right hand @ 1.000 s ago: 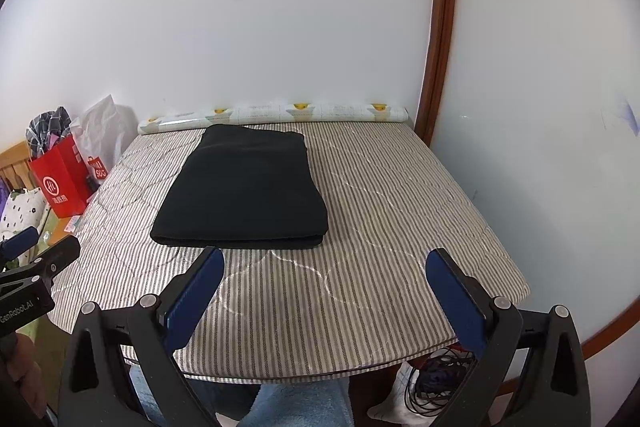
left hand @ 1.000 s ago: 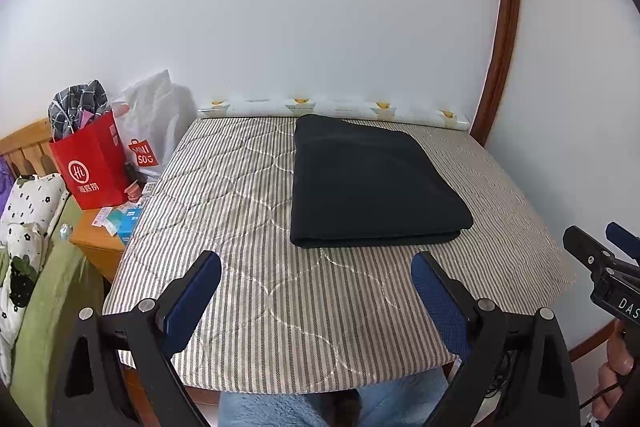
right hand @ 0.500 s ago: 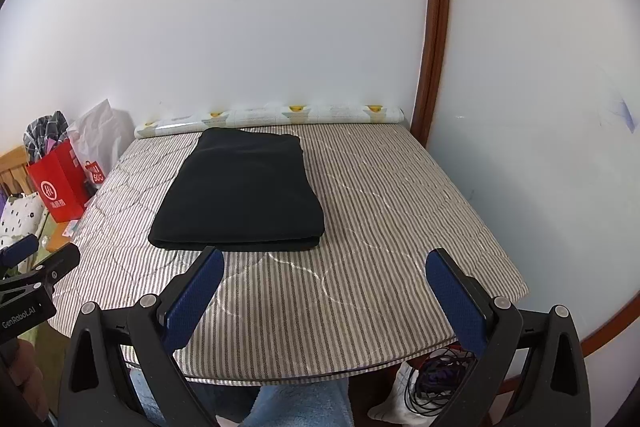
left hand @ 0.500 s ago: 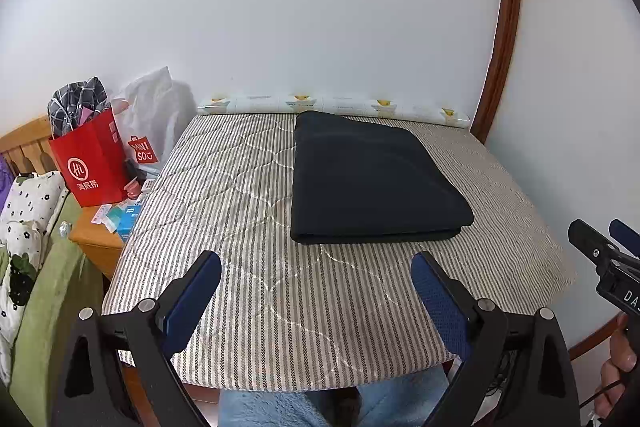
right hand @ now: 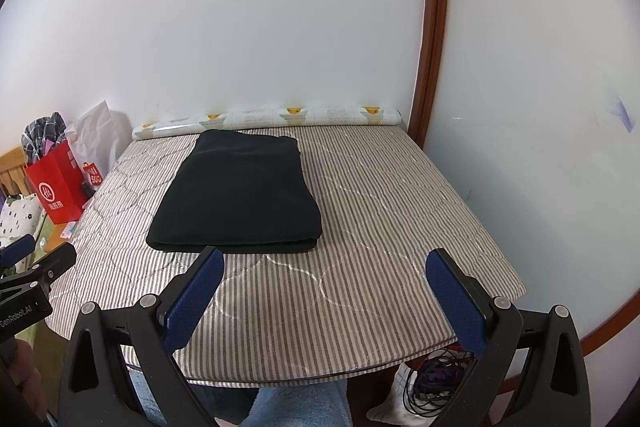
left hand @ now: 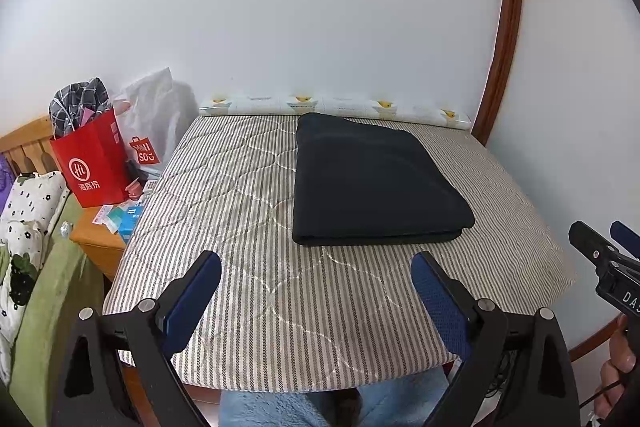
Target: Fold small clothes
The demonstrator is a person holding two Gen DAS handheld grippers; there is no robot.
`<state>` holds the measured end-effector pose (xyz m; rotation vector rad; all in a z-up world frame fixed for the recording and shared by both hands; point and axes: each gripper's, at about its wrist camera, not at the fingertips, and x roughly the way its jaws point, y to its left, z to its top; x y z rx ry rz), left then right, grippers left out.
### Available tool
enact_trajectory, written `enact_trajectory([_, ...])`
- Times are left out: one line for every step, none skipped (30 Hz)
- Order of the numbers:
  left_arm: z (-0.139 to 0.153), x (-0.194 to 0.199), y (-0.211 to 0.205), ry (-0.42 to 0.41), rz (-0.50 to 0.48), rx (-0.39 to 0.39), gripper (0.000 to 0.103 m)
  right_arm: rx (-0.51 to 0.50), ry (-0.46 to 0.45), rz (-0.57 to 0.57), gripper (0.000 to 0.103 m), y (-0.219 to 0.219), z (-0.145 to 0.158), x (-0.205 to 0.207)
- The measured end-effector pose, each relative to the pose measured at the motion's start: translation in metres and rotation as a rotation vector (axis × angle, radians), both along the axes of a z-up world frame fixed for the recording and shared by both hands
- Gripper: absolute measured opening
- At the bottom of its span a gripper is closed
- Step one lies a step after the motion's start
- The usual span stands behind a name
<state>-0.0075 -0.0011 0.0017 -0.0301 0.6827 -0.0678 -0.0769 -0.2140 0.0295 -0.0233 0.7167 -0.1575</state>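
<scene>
A black garment [left hand: 372, 183] lies folded into a flat rectangle on the striped quilted table cover [left hand: 248, 219], toward the far middle; the right wrist view shows this garment [right hand: 240, 191] left of centre. My left gripper [left hand: 316, 287] hovers open over the near edge of the table, short of the garment, with nothing between its blue pads. My right gripper [right hand: 324, 287] is also open and empty, held above the near edge to the right of the garment. The right gripper's tips [left hand: 600, 247] show at the right edge of the left wrist view.
A rolled patterned sheet [left hand: 332, 105] lies along the wall behind the table. Left of the table stand a red paper bag [left hand: 90, 159], a white plastic bag [left hand: 152, 123] and a wooden nightstand [left hand: 100, 239]. Cables [right hand: 432, 383] lie on the floor under the near right corner.
Both grippers drifted slightly back and up, so the table sits a little lower and smaller in view. The garment has not moved.
</scene>
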Motion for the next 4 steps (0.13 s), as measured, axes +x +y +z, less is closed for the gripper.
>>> enact_trajectory([-0.0001,-0.0001,0.0,0.0,0.001,0.001,0.096,0.0,0.0,0.0,0.1,0.0001,0.0,0.0])
enact_trajectory([0.0,-0.0002,-0.0002,0.0,0.002,0.002,0.096,0.001,0.0,0.0,0.1,0.0,0.0,0.0001])
enact_trajectory([0.0003,-0.0002,0.0,-0.001,0.004,0.003,0.096,0.0,0.0,0.001,0.1,0.0,0.0,0.0001])
enact_trajectory([0.0002,-0.0002,-0.0001,-0.001,0.004,0.004,0.096,-0.001,-0.001,0.0,0.1,0.0003,-0.0001,0.0001])
